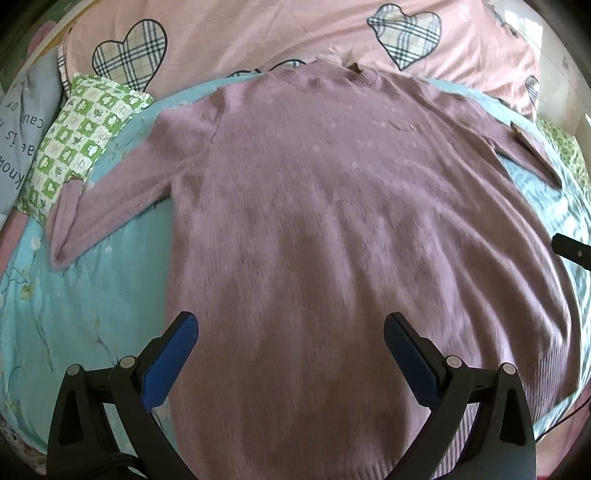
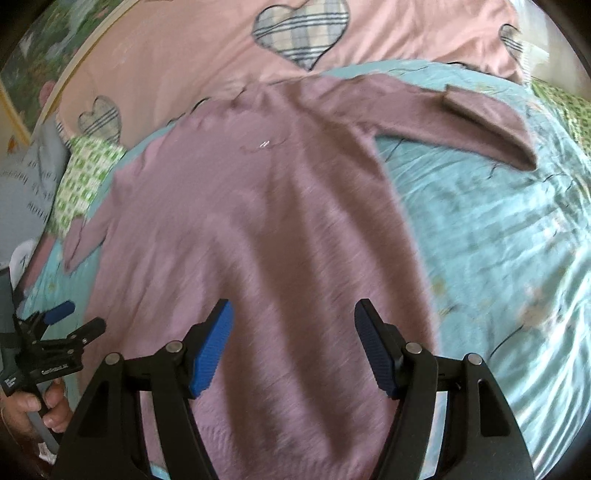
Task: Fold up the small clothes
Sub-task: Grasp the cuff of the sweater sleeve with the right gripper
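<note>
Both pairs of blue-padded fingers stand wide apart with nothing between them: on my left gripper (image 1: 290, 332) the pads hover above the lower body of the mauve knitted long-sleeved sweater (image 1: 314, 221), and on my right gripper (image 2: 293, 325) they hang over the same lower body, nearer its right edge

From the left wrist view I see the sweater spread flat, front up, on the light turquoise floral bedsheet (image 1: 92, 295), its ribbed collar (image 1: 325, 79) pointing away from me towards the pink quilt with plaid heart patches (image 1: 258, 33). One sleeve lies out to the left side, its cuff touching the green-and-white checked pillow (image 1: 85, 129); the other sleeve runs off to the right. A grey cushion with printed lettering (image 1: 22, 122) sits at the far left edge

From the right wrist view I can make out a small brown tag (image 2: 456, 98) lying on the right sleeve, and the sleeve end resting on the bare sheet. At the lower left of that view a hand (image 2: 40, 406) grips the handle of my left gripper, whose black arms and one blue pad reach in over the sweater's left edge. Whether either gripper touches the knit I cannot tell; the frames are blurred
</note>
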The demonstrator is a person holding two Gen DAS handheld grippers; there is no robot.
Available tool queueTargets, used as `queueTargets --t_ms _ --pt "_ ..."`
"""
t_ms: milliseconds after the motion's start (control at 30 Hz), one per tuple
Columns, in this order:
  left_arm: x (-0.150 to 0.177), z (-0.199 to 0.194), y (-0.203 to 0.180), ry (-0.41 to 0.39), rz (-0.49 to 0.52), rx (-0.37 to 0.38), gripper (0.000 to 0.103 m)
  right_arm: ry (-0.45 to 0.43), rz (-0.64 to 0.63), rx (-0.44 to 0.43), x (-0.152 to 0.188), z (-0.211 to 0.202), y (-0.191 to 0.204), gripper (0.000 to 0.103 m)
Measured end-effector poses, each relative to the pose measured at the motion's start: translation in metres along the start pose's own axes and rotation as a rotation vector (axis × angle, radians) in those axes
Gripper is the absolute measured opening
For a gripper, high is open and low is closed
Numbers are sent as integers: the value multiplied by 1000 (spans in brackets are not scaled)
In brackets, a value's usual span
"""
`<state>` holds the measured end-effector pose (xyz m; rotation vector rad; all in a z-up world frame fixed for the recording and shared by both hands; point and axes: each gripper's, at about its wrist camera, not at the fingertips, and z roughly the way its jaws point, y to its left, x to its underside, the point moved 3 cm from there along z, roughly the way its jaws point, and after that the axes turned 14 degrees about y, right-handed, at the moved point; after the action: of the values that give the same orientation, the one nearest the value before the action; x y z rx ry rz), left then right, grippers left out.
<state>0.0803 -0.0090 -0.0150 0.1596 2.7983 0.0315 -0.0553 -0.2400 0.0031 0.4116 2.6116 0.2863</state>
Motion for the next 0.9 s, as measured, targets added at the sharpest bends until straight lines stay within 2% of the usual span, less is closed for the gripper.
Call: queueTargets --t_ms 133,300,467,633,767,800,833,867,900 --pt "-31 1 6 -8 -25 -1 101 -23 39 3 -25 -8 -24 69" --pt "-73 12 13 29 -53 -31 101 -8 81 112 -68 -10 -69 69" --pt "-110 24 16 46 -69 -48 101 -34 112 202 -118 -6 -136 69" --pt "-140 44 12 72 -90 -40 101 -18 77 278 -167 13 -175 69" --pt "-152 57 8 83 -97 -41 101 31 23 350 -187 36 -192 68" --pt "-154 60 7 88 -99 -39 101 42 29 351 -190 43 -198 67" --pt "-156 63 7 93 -100 -37 101 52 35 349 -189 51 -199 54" --pt "-158 66 6 96 -101 -36 101 55 40 351 -191 52 -203 37" --pt "-159 69 6 101 -101 -34 101 53 49 345 -188 57 -204 30"
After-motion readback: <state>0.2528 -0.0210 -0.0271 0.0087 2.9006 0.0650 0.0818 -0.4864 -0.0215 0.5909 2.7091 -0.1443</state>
